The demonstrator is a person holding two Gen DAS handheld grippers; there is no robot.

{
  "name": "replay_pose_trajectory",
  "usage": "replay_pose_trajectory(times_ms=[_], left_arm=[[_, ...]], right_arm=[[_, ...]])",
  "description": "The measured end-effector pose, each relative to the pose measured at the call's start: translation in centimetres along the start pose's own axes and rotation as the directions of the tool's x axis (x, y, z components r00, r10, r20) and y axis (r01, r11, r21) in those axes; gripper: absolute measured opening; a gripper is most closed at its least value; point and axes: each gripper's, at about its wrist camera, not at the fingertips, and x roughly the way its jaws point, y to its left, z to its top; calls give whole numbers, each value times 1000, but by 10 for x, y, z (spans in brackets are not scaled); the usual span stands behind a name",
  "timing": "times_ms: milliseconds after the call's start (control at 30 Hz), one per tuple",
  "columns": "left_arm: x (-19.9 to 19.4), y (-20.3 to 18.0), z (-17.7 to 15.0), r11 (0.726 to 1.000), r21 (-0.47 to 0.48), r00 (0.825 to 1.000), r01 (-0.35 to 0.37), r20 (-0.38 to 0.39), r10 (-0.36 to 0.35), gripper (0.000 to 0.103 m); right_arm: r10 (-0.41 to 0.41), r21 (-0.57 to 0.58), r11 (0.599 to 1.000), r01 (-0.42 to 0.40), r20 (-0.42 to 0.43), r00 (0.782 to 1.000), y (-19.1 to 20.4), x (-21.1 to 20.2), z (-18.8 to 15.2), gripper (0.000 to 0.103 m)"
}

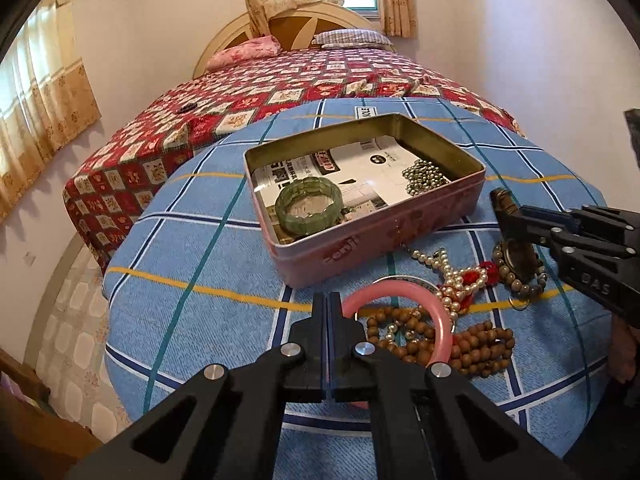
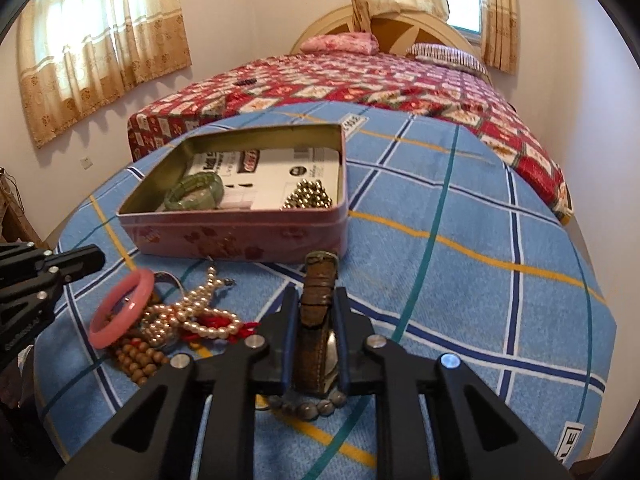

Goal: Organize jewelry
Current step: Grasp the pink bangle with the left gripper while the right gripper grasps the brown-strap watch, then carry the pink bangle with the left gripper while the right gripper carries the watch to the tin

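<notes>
An open pink tin (image 1: 360, 240) (image 2: 240, 236) stands on the blue checked cloth (image 1: 192, 264) and holds a green bracelet (image 1: 308, 210) (image 2: 194, 196) and a silver bead chain (image 1: 426, 176) (image 2: 308, 198). In front of it is a heap: pearl necklace (image 1: 452, 280) (image 2: 196, 312), wooden beads (image 1: 472, 348) (image 2: 136, 356) and a pink bangle (image 1: 400, 292) (image 2: 120, 308). My left gripper (image 1: 330, 304) (image 2: 98, 258) is shut, and the bangle's left side runs under it. My right gripper (image 2: 315, 292) (image 1: 500, 208) is shut on a brown-strapped watch (image 2: 316, 312), with the strap end sticking up.
A grey bead bracelet (image 1: 520, 286) (image 2: 308, 406) lies around the watch's lower end. Behind the table is a bed (image 1: 280, 88) with a red patterned cover. The cloth to the right of the tin (image 2: 460, 260) is bare. Curtains hang on the walls.
</notes>
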Motion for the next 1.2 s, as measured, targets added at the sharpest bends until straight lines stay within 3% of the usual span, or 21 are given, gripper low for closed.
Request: replay_pose_trajectory(times_ms=[233,333,400,500,800,833,900,933,1000,1200], left_arm=[[14,2,-3,999,-30,998,26,-55,-28,4],[25,5,-9,998,-56,994,35,-104,-41,19],[26,6,-11,998,-67,994,10,-107,-17,38],[24,10,-11,997,-81,995,12,-95,-19,45],[28,9,-11,992,-92,992,81,-87,-89,44],[28,9,-11,992,-94,992,84,-90,-93,42],[28,7,-12,989,-90,987,119,-98,-128,22],[27,4,-12,989,-78,986,123,-100,-130,18],[25,-2,-12,994,-40,989,106,-96,-110,16],[15,2,-11,994,-51,992,101,-76,-105,9]], right_arm=[[10,-13,1000,-10,15,1000,4,-4,-1,19],[20,-25,999,-20,18,1000,9,-6,-4,19],[24,-32,999,-23,20,1000,11,-7,-5,19],[29,-35,999,-28,23,999,11,-8,-5,19],[30,-37,999,-29,22,999,12,-6,-5,19],[31,-37,999,-30,22,999,12,-6,-5,19],[33,-39,999,-32,24,999,14,-7,-6,19],[35,-40,999,-34,26,999,14,-7,-6,19],[36,-40,999,-35,29,999,16,-8,-7,19],[34,-44,999,-32,47,998,16,-14,-5,19]])
